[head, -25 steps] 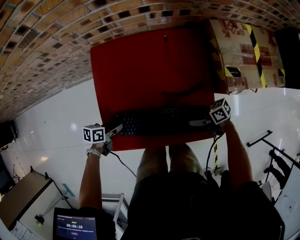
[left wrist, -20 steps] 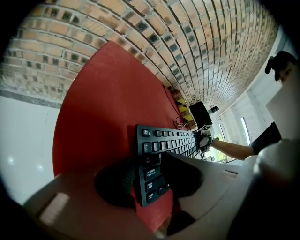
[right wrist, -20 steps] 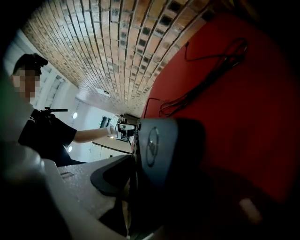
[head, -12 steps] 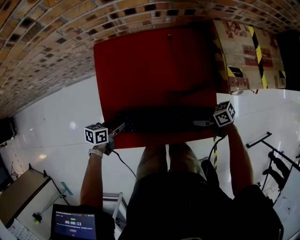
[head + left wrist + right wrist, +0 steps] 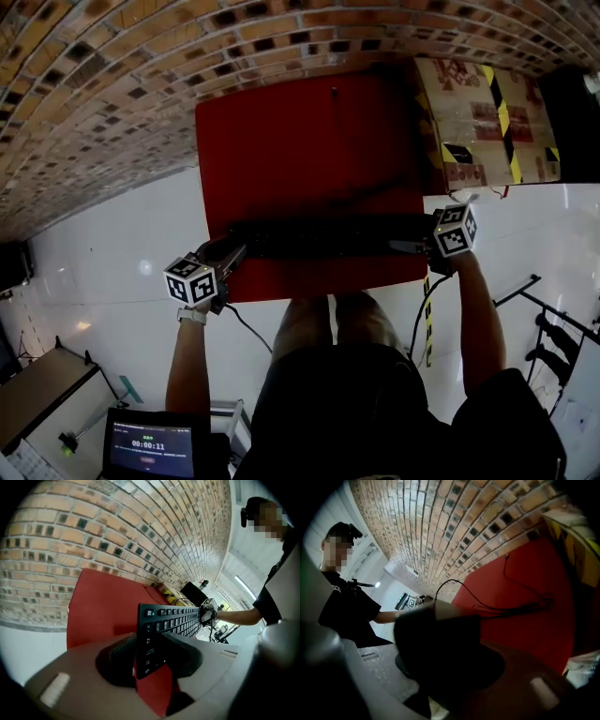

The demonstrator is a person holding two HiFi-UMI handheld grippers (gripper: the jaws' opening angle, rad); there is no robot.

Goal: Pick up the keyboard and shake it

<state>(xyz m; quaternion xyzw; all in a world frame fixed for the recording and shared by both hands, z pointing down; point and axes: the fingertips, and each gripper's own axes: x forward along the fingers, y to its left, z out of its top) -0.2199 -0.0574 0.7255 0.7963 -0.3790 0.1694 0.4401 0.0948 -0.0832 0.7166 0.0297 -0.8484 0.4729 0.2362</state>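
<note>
Over red table [image 5: 309, 141], left gripper [image 5: 234, 252] and just-tightened right gripper [image 5: 405, 247] clamp keyboard [image 5: 328, 234].

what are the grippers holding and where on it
The black keyboard, by its two short ends: left gripper clamps the left end, right gripper the right end, its jaws having just closed onto it.

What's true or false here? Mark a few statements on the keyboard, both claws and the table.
1. The left claw clamps one end of the keyboard. True.
2. The keyboard is white. False: it is black.
3. The right claw hangs empty. False: its jaws have just been closing and clamp the keyboard's other end.
4. The table is red. True.
5. A taped cardboard box stands beside the table. True.
</note>
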